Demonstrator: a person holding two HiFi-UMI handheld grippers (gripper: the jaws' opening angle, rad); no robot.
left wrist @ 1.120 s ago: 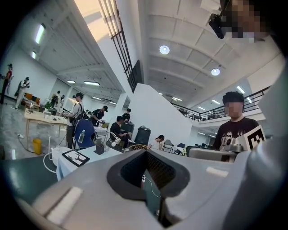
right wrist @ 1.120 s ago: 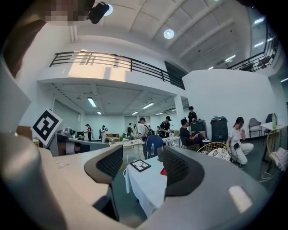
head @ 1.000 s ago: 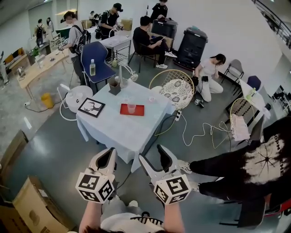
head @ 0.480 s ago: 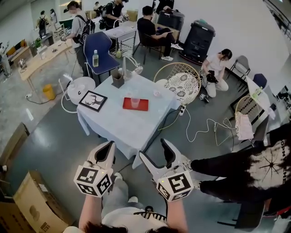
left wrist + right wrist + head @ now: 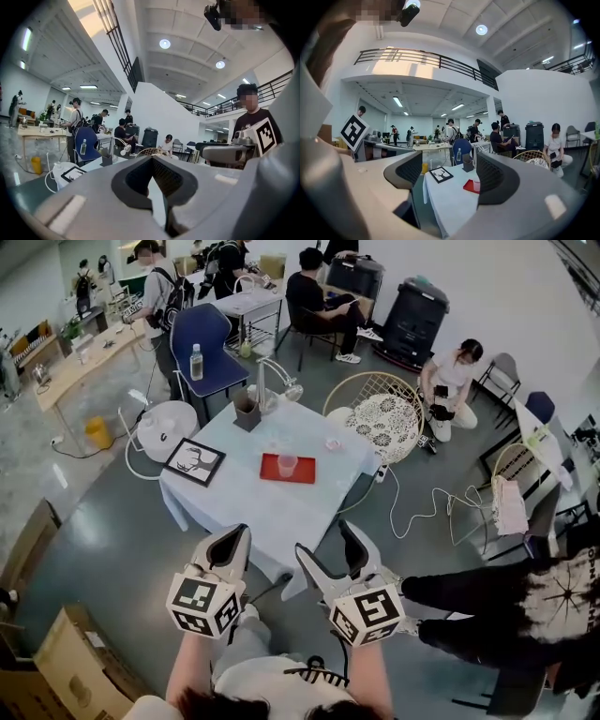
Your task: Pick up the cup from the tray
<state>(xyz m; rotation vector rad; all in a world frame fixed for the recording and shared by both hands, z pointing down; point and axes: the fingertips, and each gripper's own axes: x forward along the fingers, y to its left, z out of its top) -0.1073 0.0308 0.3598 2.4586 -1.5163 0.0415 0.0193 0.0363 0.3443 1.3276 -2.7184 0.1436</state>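
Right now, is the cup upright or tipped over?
Upright: the cup stands on its base in the middle of the red tray. Whether it holds anything is too small to tell.

The grey left gripper (image 5: 234, 540), carrying a black-and-white marker cube, points forward with its jaws closed on nothing. Just right of it, the matching right gripper (image 5: 328, 542) holds its jaws wide apart, empty.

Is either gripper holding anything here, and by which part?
Nothing is held: the left gripper is shut and empty, the right gripper open and empty; the cup stands on the red tray.
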